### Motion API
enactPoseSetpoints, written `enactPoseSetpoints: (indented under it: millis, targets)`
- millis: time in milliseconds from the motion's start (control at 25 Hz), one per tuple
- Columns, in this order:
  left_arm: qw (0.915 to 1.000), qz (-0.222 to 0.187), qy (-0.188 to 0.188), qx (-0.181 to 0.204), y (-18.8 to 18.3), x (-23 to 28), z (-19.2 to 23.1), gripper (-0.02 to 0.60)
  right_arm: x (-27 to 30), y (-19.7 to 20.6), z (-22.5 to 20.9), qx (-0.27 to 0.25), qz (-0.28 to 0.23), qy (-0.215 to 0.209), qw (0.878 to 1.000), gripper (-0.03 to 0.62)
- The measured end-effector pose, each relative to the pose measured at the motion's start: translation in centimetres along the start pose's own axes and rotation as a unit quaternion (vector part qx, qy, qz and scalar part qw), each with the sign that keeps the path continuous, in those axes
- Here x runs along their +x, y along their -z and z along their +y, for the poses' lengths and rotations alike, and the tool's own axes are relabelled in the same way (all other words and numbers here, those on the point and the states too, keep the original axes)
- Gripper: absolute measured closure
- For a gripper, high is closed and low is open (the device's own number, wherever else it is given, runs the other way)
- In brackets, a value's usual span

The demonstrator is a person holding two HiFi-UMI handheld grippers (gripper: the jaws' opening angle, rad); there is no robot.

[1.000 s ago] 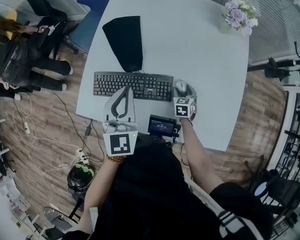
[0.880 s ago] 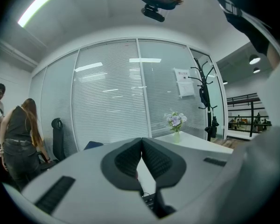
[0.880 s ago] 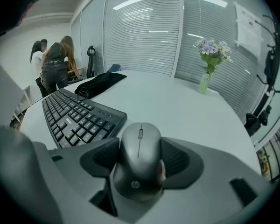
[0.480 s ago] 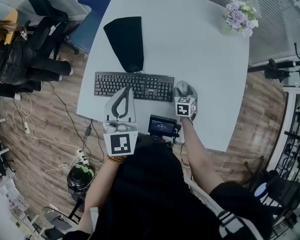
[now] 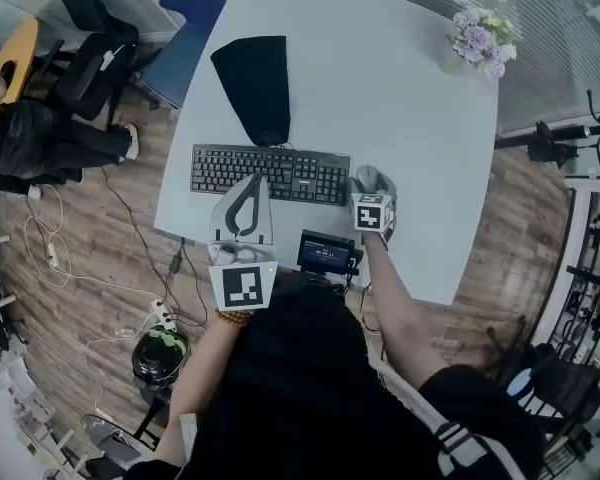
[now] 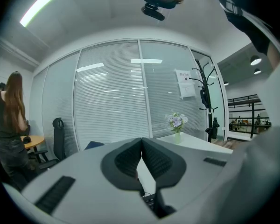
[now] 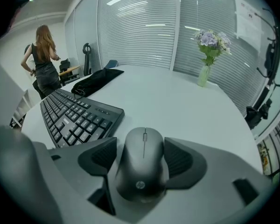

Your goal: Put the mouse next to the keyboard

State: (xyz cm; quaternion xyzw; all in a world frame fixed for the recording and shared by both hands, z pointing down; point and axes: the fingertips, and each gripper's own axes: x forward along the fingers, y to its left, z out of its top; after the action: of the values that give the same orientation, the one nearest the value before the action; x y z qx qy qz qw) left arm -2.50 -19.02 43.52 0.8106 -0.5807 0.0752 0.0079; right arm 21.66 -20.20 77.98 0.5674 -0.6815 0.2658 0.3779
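Inspecting the right claw (image 7: 140, 149) in its own view: jaws standing wide apart, having just been opening, pads flanking the mouse (image 7: 143, 167) on either side and, as far as visible, not pressing on it. Finding the mouse resting flat on the white table (image 7: 186, 101), directly between the two pads, neither ahead of the claw nor off to one side. Noting its long axis running straight along the claw's own pointing line, scroll wheel end facing away, tail end sitting deepest between the jaws. Placing the keyboard (image 7: 79, 118) just beside the mouse on the claw's left, its right-hand end near the mouse yet apart from it, a strip of bare table showing between. Judging the placement as looking done, mouse axis lying roughly square to the keyboard's long edge. Judging the coming move as turning on that alignment: drawing back or lifting along the mouse's axis, keeping both pads clear of its sides to avoid dragging it. Checking the left claw (image 6: 141, 141): jaws closed together on nothing, held near the keyboard's front edge, well to the left of the mouse, farther from it than the right claw, taking no part.
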Motion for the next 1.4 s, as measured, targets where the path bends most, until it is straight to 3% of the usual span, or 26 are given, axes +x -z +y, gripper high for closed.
enactPoseSetpoints:
  millis: [960,1000,1120,1400]
  targets:
    - [0.999,-0.045,0.002,-0.005,-2.0,-1.6,0.8,0.571,-4.7,-5.1,0.0,-0.007,-0.071,0.013,0.997,0.272]
    - [0.9988,-0.048,0.007,0.007,-2.2,-1.7,0.6,0.571,-4.8,-5.1,0.1,-0.005,-0.074,0.014,0.997,0.272]
    - [0.9931,-0.044,0.041,0.101,-2.7,-1.9,-0.1,0.571,-5.4,-5.3,0.2,0.001,-0.08,0.017,0.997,0.272]
    - [0.9924,-0.064,0.048,0.094,-3.4,-2.2,-0.3,0.571,-7.4,-7.0,0.6,-0.011,-0.108,0.022,0.994,0.272]
